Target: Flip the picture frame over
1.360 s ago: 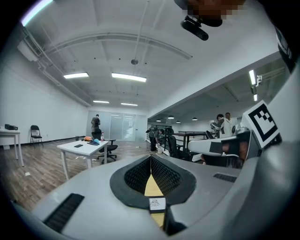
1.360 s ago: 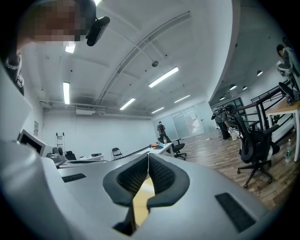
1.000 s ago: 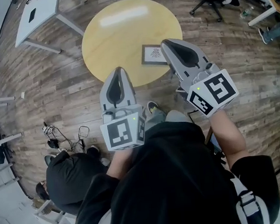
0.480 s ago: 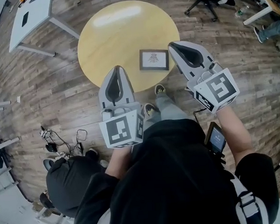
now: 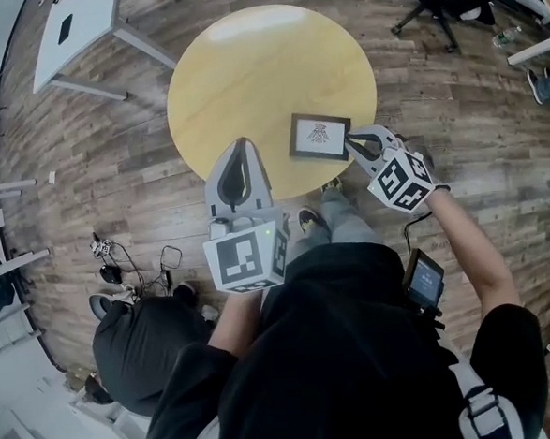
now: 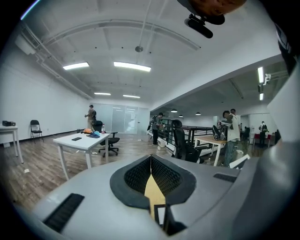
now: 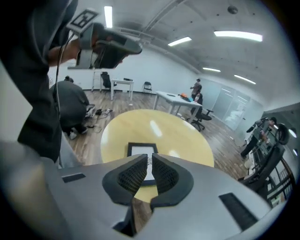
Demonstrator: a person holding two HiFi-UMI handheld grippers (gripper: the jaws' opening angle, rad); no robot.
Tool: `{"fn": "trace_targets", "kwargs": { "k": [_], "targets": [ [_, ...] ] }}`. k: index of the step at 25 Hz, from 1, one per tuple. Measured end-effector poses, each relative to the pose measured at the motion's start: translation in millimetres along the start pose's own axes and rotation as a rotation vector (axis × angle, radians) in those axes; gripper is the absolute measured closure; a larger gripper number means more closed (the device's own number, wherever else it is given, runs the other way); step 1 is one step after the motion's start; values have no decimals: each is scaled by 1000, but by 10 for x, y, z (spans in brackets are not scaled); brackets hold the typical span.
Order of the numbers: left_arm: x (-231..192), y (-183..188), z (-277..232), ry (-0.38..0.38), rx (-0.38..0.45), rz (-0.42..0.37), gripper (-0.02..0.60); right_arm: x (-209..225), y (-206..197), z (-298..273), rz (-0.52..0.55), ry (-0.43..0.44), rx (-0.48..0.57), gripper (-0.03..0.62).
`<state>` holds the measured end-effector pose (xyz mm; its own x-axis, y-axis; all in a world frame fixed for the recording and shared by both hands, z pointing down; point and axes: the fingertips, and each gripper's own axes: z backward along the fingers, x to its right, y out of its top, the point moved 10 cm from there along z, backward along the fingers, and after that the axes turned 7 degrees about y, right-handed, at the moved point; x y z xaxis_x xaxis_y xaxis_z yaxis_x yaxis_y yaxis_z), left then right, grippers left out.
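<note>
Dark-rimmed picture frame (image 5: 320, 137) lies flat, pic side up, nr table's edge.

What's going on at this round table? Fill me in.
A person holds a tool in each hand at a round table. The picture frame lies picture side up, not yet flipped. The right tool, jaws shut and empty, points at the frame's right edge; contact is unclear. The left tool, also shut and empty, hovers by the table's near edge.
</note>
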<state>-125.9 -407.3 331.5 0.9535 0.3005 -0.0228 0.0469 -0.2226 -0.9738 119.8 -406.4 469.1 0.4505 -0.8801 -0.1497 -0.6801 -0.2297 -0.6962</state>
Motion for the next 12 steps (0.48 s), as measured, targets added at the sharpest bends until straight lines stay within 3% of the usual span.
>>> {"fn": "trace_targets", "kwargs": {
  "k": [4, 7, 12],
  "targets": [
    [-2, -78, -149, 28, -39, -8, 560, -150, -364, -437, 144, 141, -112, 551],
    [-18, -155, -192, 47, -63, -19, 560, -267, -530, -633, 211, 234, -174, 457],
    [18, -259, -287, 62, -109, -18, 560, -346, -729, -847, 407, 283, -298, 432]
  ]
}}
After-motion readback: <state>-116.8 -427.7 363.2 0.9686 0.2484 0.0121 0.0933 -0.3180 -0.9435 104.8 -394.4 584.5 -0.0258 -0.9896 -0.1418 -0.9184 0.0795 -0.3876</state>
